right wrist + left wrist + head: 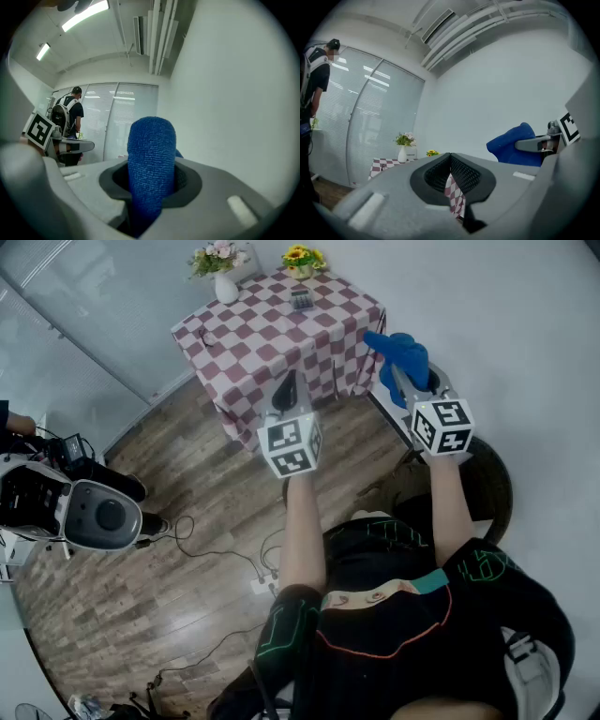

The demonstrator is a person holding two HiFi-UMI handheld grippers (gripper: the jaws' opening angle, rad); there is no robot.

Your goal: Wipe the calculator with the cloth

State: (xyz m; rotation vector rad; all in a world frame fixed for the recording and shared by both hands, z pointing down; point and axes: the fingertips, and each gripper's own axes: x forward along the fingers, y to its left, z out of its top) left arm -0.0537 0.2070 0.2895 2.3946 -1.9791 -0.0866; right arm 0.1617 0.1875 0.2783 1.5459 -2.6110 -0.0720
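Wiping has not begun: right gripper (398,376) is clamped on the cloth (397,351), left gripper (288,385) closed and empty, calculator (301,300) untouched on the far table (253,334).

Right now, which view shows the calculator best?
The head view: the calculator lies near the far edge of the checkered table. The left gripper view shows only part of the table, no calculator; the right gripper view shows neither.

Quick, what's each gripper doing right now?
Left hand-held gripper: closed, empty.
Right hand-held gripper: closed on the blue cloth.
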